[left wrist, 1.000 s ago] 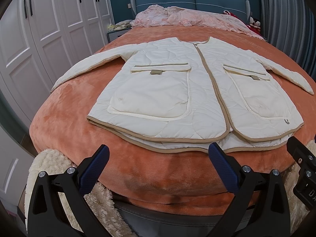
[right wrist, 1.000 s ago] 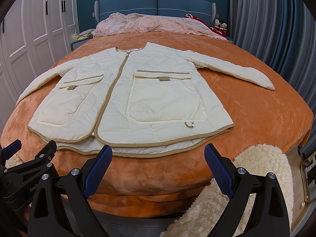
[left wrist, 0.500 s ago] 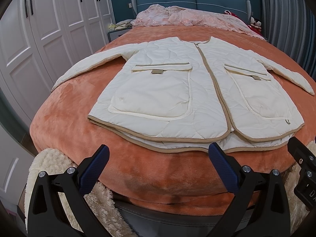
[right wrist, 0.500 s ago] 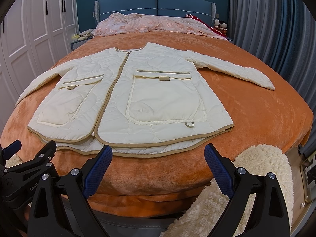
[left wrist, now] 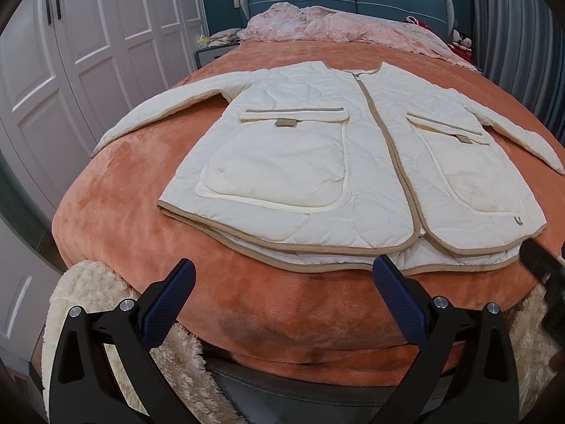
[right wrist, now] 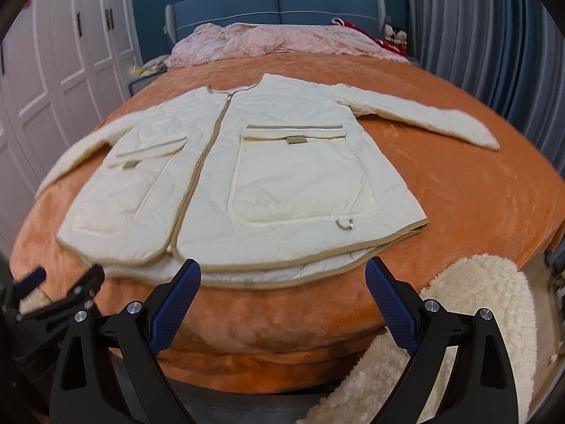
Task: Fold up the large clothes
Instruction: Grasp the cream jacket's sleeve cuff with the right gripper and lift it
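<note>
A cream quilted jacket with tan trim lies flat and face up on the orange bed, zipped, sleeves spread to both sides. The right wrist view shows the same jacket with its hem nearest me. My left gripper hovers open just short of the hem's left half, nothing between its blue pads. My right gripper is open too, close in front of the hem's right half and empty. The other gripper's black frame shows at each view's edge.
An orange plush blanket covers the bed. Fluffy cream throws hang at the foot on both sides. Pink bedding is piled by the blue headboard. White wardrobe doors stand left, grey curtains right.
Both grippers have moved forward toward the jacket hem; the right wrist view has shifted and blurred slightly. The jacket has not moved.
</note>
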Demonstrator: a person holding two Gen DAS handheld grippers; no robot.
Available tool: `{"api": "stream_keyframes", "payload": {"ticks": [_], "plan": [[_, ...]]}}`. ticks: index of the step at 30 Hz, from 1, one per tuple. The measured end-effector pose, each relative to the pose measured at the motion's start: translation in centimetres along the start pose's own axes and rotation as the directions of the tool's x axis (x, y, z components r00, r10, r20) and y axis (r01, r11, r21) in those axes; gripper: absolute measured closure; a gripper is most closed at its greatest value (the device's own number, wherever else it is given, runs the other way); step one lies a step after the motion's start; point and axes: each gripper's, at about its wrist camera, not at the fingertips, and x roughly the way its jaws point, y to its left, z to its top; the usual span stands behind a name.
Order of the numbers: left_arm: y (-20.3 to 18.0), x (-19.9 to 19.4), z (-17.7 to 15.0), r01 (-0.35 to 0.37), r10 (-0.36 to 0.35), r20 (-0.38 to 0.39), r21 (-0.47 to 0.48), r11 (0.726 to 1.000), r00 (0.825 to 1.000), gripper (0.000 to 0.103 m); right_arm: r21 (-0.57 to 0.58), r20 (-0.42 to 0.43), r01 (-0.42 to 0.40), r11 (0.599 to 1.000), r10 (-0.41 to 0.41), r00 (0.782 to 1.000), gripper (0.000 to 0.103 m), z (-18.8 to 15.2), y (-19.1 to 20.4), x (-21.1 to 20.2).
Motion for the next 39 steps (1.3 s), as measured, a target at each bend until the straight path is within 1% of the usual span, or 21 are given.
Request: {"api": "stream_keyframes", "payload": {"ticks": [1, 2, 3, 6, 7, 8, 9, 11, 13, 17, 19, 20, 22, 25, 29, 32, 35, 36, 38, 39], "plan": [[0.0, 0.4, 0.3, 0.013, -0.013, -0.031, -0.004, 1.000, 0.999, 0.005, 0.025, 0.001, 0.000, 1.000, 0.000, 1.000, 0.011, 0.6, -0.8, 0.3], [0.1, 0.5, 0.4, 0.017, -0.017, -0.038, -0.003, 1.000, 0.999, 0.005, 0.035, 0.003, 0.009, 0.999, -0.009, 1.000, 0.011, 1.2, -1.3, 0.5], [0.1, 1.2, 0.8, 0.041, -0.043, -0.090, -0.020, 0.999, 0.995, 0.005, 0.047, 0.014, 0.023, 0.999, -0.023, 1.000, 0.011, 1.9, -2.0, 0.7], [-0.2, 1.9, 2.2, 0.022, -0.022, -0.101, 0.003, 1.000, 0.995, 0.005, 0.069, 0.061, 0.083, 0.994, -0.088, 0.994, 0.011, 4.6, -5.2, 1.3], [-0.5, 1.8, 2.7, -0.019, 0.020, -0.042, 0.030, 0.999, 0.999, 0.005, 0.074, 0.070, 0.099, 0.992, -0.104, 0.992, 0.011, 5.7, -6.4, 1.7], [-0.8, 2.0, 3.3, -0.037, 0.038, -0.025, 0.044, 0.998, 0.999, 0.005, 0.091, 0.071, 0.113, 0.989, -0.119, 0.990, 0.011, 6.8, -7.9, 2.3], [-1.0, 2.2, 3.9, -0.040, 0.040, -0.005, 0.045, 0.998, 0.999, 0.005, 0.118, 0.067, 0.117, 0.986, -0.125, 0.990, 0.011, 7.8, -9.5, 2.9], [-1.4, 2.8, 5.3, -0.033, 0.033, 0.007, 0.045, 0.998, 0.999, 0.005, 0.197, 0.055, 0.131, 0.972, -0.144, 0.988, 0.011, 9.8, -13.5, 4.4], [-1.7, 3.5, 6.6, -0.035, 0.035, -0.004, 0.042, 0.998, 0.999, 0.005, 0.266, 0.038, 0.140, 0.954, -0.155, 0.987, 0.011, 11.4, -17.0, 6.0], [-2.4, 5.3, 9.3, -0.015, 0.016, -0.017, 0.033, 0.999, 1.000, 0.005, 0.426, -0.008, 0.149, 0.892, -0.161, 0.987, 0.011, 14.2, -25.3, 10.3], [-2.7, 6.0, 10.3, -0.009, 0.010, -0.020, 0.021, 1.000, 1.000, 0.005, 0.487, -0.021, 0.159, 0.859, -0.170, 0.985, 0.011, 15.2, -29.2, 12.3], [-2.8, 6.4, 10.7, 0.003, -0.003, -0.021, 0.008, 1.000, 1.000, 0.005, 0.510, -0.021, 0.163, 0.844, -0.178, 0.984, 0.011, 15.6, -30.6, 13.0], [-3.2, 7.3, 11.4, 0.000, 0.000, -0.035, -0.001, 1.000, 0.999, 0.005, 0.554, -0.016, 0.175, 0.814, -0.199, 0.980, 0.011, 16.3, -33.3, 14.2], [-3.6, 8.8, 12.1, 0.000, -0.001, -0.054, -0.018, 1.000, 0.999, 0.005, 0.627, 0.000, 0.153, 0.763, -0.197, 0.980, 0.011, 17.1, -37.4, 16.5], [-3.9, 10.7, 13.0, -0.014, 0.012, -0.079, -0.032, 0.999, 0.997, 0.005, 0.693, -0.020, 0.163, 0.702, -0.207, 0.978, 0.011, 17.5, -40.8, 19.3], [-3.8, 11.7, 13.3, -0.031, 0.027, -0.085, -0.039, 0.999, 0.996, 0.005, 0.753, -0.042, 0.168, 0.637, -0.208, 0.977, 0.011, 17.1, -43.3, 21.2], [-3.6, 12.7, 13.7, -0.049, 0.046, -0.088, -0.040, 0.998, 0.995, 0.005, 0.790, 0.010, 0.132, 0.599, -0.227, 0.974, 0.010, 17.2, -44.6, 21.8], [-3.5, 12.9, 13.8, -0.055, 0.052, -0.089, -0.040, 0.998, 0.995, 0.005, 0.799, 0.025, 0.117, 0.590, -0.227, 0.974, 0.011, 17.5, -44.9, 22.1], [-3.1, 13.5, 14.1, -0.066, 0.061, -0.092, -0.046, 0.997, 0.994, 0.005, 0.815, 0.065, 0.057, 0.576, -0.188, 0.980, 0.035, 18.3, -45.3, 22.7], [-3.0, 13.7, 14.3, -0.066, 0.061, -0.090, -0.053, 0.996, 0.994, 0.005, 0.822, 0.060, 0.050, 0.568, -0.174, 0.983, 0.050, 18.7, -45.3, 23.1]]}}
